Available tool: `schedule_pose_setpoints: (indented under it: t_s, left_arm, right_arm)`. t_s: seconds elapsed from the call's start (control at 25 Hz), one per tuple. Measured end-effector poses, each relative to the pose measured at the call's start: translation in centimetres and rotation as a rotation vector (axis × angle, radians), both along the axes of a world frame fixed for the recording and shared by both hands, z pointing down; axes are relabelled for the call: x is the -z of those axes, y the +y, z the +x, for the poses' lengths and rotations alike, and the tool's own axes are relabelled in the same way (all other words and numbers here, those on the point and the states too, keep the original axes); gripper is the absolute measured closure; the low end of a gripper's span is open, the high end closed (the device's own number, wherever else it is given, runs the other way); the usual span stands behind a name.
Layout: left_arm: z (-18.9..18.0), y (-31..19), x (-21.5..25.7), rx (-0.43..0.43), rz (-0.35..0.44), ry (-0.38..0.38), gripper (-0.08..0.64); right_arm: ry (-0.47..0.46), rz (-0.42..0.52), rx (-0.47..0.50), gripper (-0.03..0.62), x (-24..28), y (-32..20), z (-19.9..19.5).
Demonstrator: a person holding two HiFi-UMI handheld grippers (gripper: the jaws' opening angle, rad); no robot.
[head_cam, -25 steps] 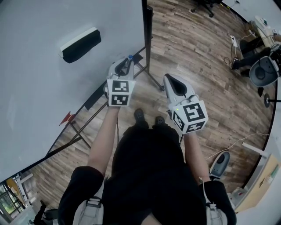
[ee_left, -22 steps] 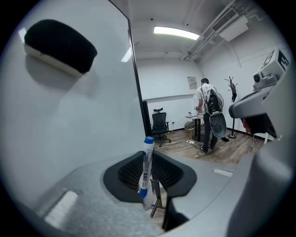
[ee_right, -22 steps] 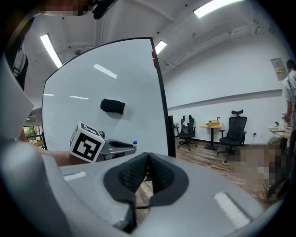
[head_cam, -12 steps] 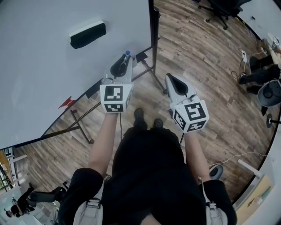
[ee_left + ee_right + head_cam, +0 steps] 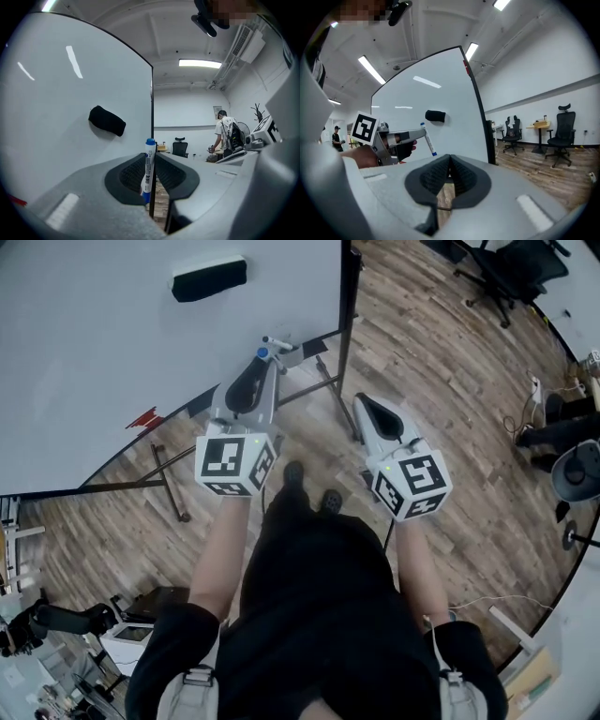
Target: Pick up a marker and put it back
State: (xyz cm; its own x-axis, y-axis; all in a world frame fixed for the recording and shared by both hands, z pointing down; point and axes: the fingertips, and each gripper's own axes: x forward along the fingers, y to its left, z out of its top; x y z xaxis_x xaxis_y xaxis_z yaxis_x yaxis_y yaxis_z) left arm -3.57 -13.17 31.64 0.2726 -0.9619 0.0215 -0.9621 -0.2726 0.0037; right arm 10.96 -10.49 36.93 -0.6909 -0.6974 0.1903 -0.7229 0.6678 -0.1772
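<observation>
A white marker [image 5: 273, 342] with a blue cap is clamped between the jaws of my left gripper [image 5: 266, 356], which is held up level beside the whiteboard [image 5: 103, 352]. In the left gripper view the marker [image 5: 148, 165] stands nearly upright between the pads, blue cap on top. From the right gripper view, the left gripper [image 5: 420, 135] and its marker [image 5: 428, 139] show in front of the board. My right gripper [image 5: 362, 403] hangs over the wood floor to the right, its jaws closed together with nothing between them [image 5: 449, 160].
A black eraser [image 5: 208, 279] sticks high on the whiteboard. The board's dark side post [image 5: 347, 296] and stand legs [image 5: 328, 395] rise between the grippers. Office chairs [image 5: 506, 268] and a floor cable [image 5: 487, 601] lie to the right. A person [image 5: 226, 133] stands far off.
My left gripper has risen with the marker and rolled, so the marker now lies crosswise near the board's lower corner. The right gripper has shifted only slightly.
</observation>
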Motion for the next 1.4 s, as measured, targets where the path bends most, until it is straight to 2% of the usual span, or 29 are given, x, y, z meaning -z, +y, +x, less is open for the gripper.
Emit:
schedule_pose_setpoints:
  t_s: [0.36, 0.84, 1.4]
  left_arm:
    - [-0.8, 4.7, -1.0, 0.048, -0.019, 0.071, 0.486]
    - [-1.3, 6.5, -0.9, 0.064, -0.014, 0.149, 0.489]
    - [-2.4, 3.5, -2.2, 0.075, -0.030, 0.093, 0.489]
  right_arm:
    - [-0.099, 0.010, 0.082, 0.591, 1.3, 2.0, -1.8]
    - [-0.119, 0.018, 0.111, 0.591, 1.6, 3.3, -2.4]
    - [-0.116, -0.023, 0.126, 0.591, 0.2, 2.0, -3.8]
